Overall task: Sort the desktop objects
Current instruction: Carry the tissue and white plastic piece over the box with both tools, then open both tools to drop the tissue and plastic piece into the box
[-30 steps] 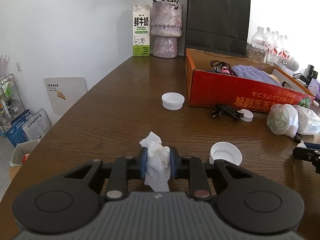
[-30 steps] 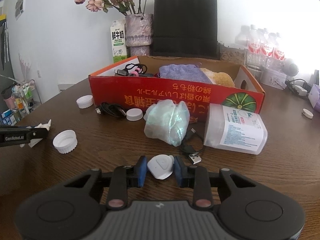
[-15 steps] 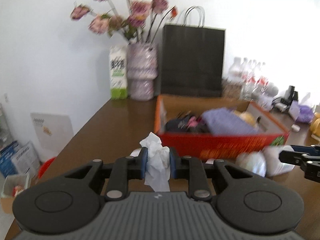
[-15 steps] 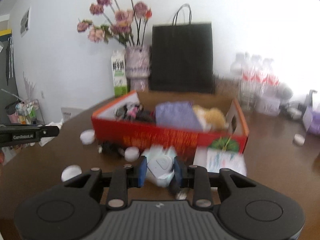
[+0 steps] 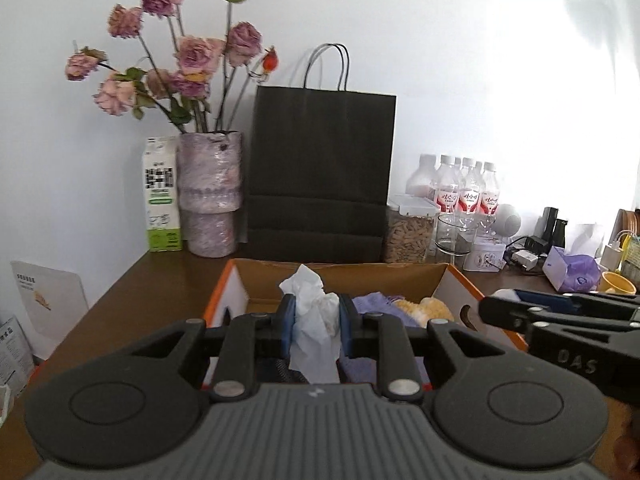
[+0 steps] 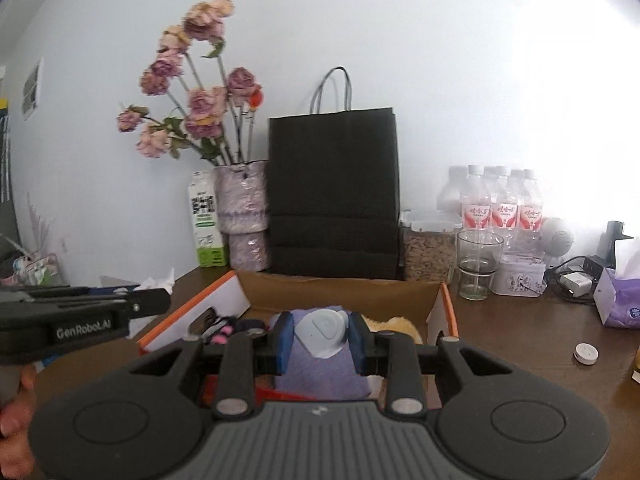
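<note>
While the brown desk (image 5: pixel 132 280) carried a black paper bag (image 5: pixel 320 176) and a vase of dried roses (image 5: pixel 210 192) along its far edge, the open orange box (image 5: pixel 452 280) lay nearer, with a purple cloth (image 6: pixel 320 372) inside. Above that box, the left tongs (image 5: pixel 317 326) were clamped on a crumpled white tissue (image 5: pixel 314 316). Beside them, the right tongs (image 6: pixel 321 338) gripped a small white rounded device (image 6: pixel 322 330) over the purple cloth.

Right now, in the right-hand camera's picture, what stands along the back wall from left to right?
Milk carton → flower vase → black paper bag → jar of grain → drinking glass → white tin → purple tissue box.
</note>
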A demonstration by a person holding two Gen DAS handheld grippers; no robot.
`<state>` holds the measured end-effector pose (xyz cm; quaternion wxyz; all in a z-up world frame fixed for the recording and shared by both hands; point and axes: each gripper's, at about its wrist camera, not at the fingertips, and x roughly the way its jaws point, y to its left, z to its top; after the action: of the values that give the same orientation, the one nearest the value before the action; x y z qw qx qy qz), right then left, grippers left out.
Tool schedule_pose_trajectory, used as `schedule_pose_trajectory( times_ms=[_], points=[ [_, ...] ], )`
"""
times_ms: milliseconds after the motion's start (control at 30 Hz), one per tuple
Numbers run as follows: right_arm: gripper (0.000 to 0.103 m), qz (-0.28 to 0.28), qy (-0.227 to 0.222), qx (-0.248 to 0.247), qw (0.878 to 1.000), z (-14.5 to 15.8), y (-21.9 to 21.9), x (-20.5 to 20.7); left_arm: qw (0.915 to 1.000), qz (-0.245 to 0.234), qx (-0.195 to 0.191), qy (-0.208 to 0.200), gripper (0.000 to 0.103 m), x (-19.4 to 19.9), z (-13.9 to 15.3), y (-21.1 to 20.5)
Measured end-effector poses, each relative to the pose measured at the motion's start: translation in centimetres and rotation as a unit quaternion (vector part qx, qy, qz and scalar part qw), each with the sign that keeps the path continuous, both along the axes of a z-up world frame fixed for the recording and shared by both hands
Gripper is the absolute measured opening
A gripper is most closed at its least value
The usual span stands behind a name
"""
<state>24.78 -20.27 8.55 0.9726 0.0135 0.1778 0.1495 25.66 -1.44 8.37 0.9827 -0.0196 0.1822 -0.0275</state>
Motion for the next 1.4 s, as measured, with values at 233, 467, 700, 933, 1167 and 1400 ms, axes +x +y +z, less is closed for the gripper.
schedule_pose_trajectory(
  times_ms=[233, 467, 700, 933, 1167, 1400],
  points=[
    [0.028, -0.027, 0.033, 0.002, 0.999, -2.0, -0.9, 5.3, 0.9994, 0.007, 0.011, 0.033, 0.023, 4.8, -2.5, -2.0],
    [0.028, -0.036, 0.067, -0.024, 0.997, -5.5, -1.4, 8.2, 0.9966, 0.013, 0.041, 0.071, 0.023, 8.0, -6.0, -2.7],
    [0.028, -0.039, 0.079, -0.043, 0.995, -7.0, -1.5, 9.0, 0.9946, 0.011, 0.062, 0.082, 0.023, 8.3, -7.8, -3.0],
    [0.028, -0.036, 0.080, -0.038, 0.995, -7.0, -1.4, 8.5, 0.9954, 0.015, 0.064, 0.070, 0.034, 8.0, -7.2, -3.0],
    [0.057, -0.038, 0.060, -0.031, 0.997, -6.0, -1.8, 7.5, 0.9955, 0.022, 0.084, 0.038, 0.077, 7.0, -6.1, -3.5],
    [0.093, -0.040, 0.037, -0.033, 0.998, -4.7, -2.0, 6.3, 0.9941, 0.047, 0.097, 0.013, 0.103, 6.1, -4.7, -3.6]
  ],
)
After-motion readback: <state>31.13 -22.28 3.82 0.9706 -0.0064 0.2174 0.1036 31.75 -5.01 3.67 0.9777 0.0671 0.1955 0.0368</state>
